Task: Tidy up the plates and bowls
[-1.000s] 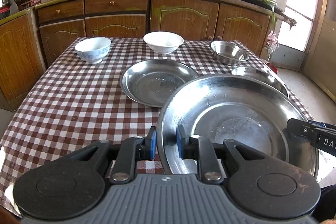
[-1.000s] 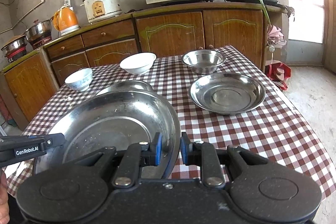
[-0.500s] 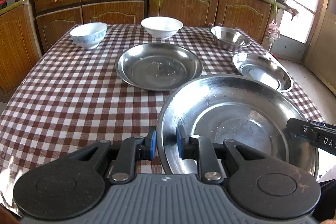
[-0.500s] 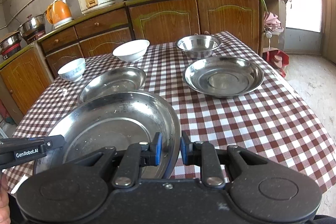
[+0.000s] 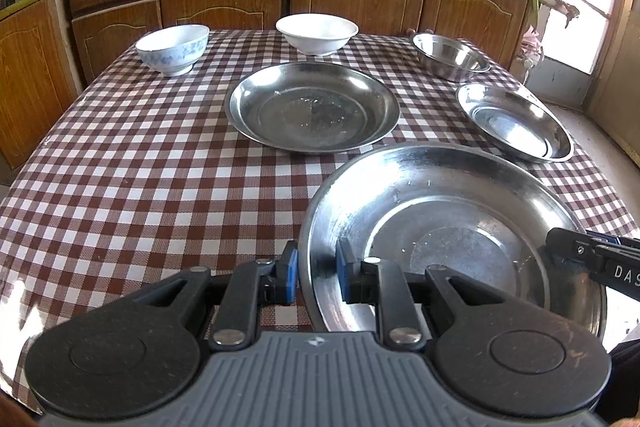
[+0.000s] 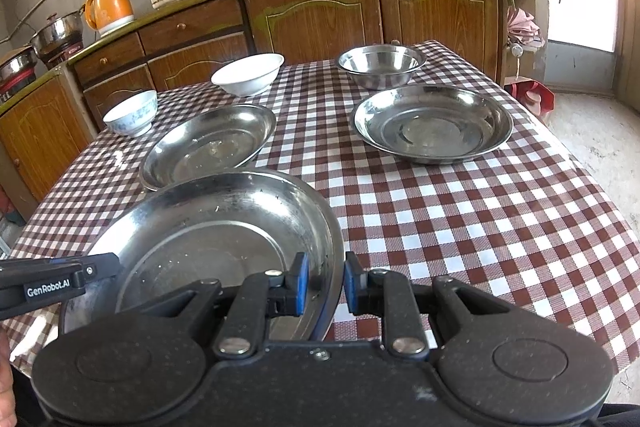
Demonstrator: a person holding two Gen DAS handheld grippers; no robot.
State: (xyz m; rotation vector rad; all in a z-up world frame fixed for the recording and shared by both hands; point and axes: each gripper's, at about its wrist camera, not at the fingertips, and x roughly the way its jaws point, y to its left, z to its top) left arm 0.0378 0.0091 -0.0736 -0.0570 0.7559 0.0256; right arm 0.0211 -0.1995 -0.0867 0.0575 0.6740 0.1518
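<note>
While both grippers pinch opposite edges of the big steel plate (image 5: 448, 227), the plate hangs between them near the front edge of the table (image 5: 120, 163), and what matters next is what lies beyond it. The left gripper (image 5: 314, 277) has its blue pads narrowed onto the plate's left rim, one pad outside and one inside the wall; the right gripper (image 6: 324, 285) clamps the right rim the same way, so each set of jaws is nearly closed on thin metal. Taking this held plate as the landmark, the middle steel plate (image 5: 312, 107) sits just beyond it and slightly to the left, closer to the left gripper, while a second steel plate (image 6: 432, 125) lies beyond it to the right, nearer the right gripper. Farther off behind these stand a patterned bowl (image 5: 173, 49), a white bowl (image 5: 317, 33) and a steel bowl (image 5: 450, 61). All three plates are round, shallow and polished, with flat centres, sloping walls and faint smears. Round, the held plate has no long axis; its line of carry runs from one gripper to the other. Judging by the task, stacking it onto the middle plate seems likely. Smooth steel on narrow pads could slip if one side tilts.
</note>
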